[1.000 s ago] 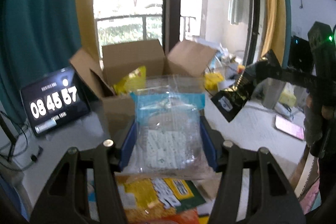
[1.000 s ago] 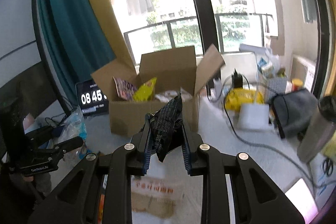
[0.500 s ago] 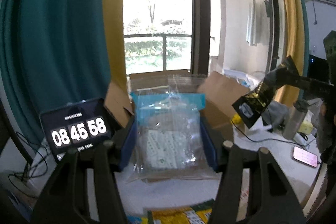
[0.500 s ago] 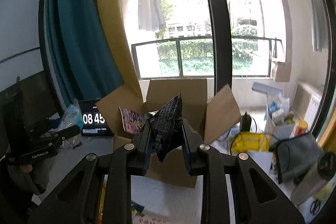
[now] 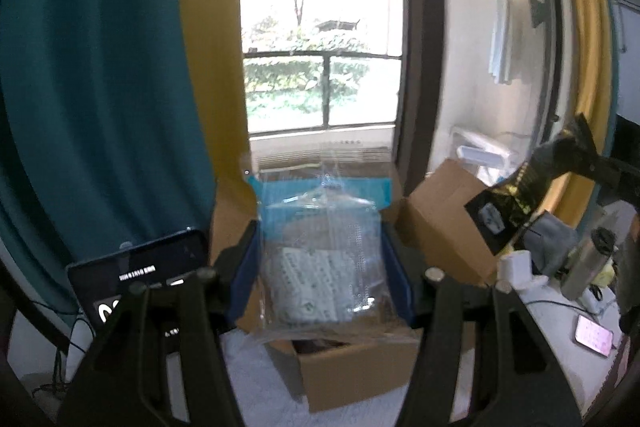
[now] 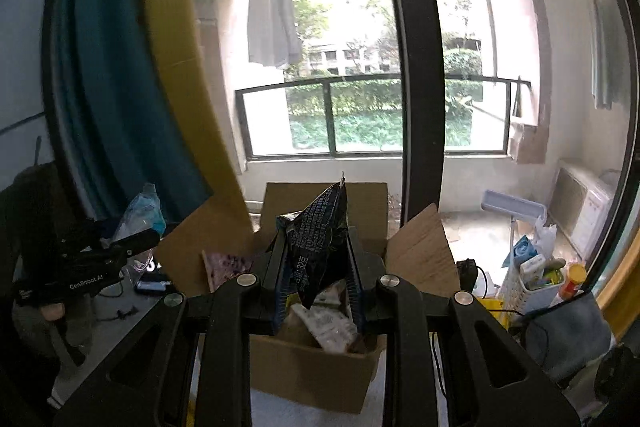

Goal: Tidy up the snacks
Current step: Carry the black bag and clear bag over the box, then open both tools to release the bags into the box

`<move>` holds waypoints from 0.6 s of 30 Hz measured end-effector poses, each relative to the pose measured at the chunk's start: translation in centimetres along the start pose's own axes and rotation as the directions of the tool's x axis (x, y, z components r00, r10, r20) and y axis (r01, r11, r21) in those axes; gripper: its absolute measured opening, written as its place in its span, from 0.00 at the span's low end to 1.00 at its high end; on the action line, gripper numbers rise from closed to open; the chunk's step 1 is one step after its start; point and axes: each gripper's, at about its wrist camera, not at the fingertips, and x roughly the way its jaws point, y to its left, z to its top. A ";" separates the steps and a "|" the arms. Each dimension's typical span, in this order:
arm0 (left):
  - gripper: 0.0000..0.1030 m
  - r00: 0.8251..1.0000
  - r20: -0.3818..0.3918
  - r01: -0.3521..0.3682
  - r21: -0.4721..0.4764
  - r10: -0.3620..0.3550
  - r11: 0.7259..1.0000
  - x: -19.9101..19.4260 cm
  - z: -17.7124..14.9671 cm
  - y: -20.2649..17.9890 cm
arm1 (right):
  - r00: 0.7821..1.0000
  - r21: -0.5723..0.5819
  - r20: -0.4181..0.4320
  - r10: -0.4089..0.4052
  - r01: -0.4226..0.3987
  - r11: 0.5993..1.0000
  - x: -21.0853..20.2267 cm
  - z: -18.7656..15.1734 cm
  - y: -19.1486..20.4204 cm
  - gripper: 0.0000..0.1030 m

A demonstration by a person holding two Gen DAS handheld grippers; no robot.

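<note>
Left gripper [image 5: 322, 281] clenched on a clear snack bag [image 5: 324, 259] with a blue strip, open cardboard box [image 5: 352, 375] just below and ahead of it, right gripper [image 6: 316, 279] clenched on a black snack packet [image 6: 318, 239], raised over the same box [image 6: 312, 371], white desk [image 5: 256, 375] beneath

- Left gripper [image 6: 86, 263], seen far left in right wrist view: white lettering "CenRobot.AI" on its black body.
- Black snack bag [image 6: 316, 239] between the right gripper's fingers: blue-white print, mostly too small to read; digits "32" legible w/ a char after them, near bag's lower part.
- Dark clock screen [image 5: 140, 279], left, beside the cardboard box [image 5: 352, 371]: small white line of text, unreadable; big white digits cut off by gripper arm, only part of a "0" shows.
- Clear bag [image 5: 324, 259] w/ blue strip: white packets inside carry print, too blurred to read.
</note>
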 end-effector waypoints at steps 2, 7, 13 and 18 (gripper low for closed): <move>0.56 1.000 -0.020 -0.018 0.016 0.019 1.000 1.8 0.4 0.3 | 1.000 0.009 -0.014 -0.019 0.019 1.000 1.3 0.7 -0.5 0.26; 0.56 0.992 -0.121 -0.049 -0.014 0.047 0.999 7.0 0.5 1.5 | 0.993 -0.027 -0.036 -0.109 0.108 0.994 5.2 1.5 -1.4 0.26; 0.56 0.979 -0.195 -0.068 -0.059 0.055 0.996 12.0 0.2 2.7 | 0.968 -0.173 -0.035 -0.250 0.241 0.955 10.1 1.3 -1.1 0.26; 0.58 0.974 -0.220 -0.083 -0.089 0.062 0.993 14.0 0.6 2.5 | 0.955 -0.226 -0.046 -0.293 0.276 0.934 13.5 0.5 -0.9 0.26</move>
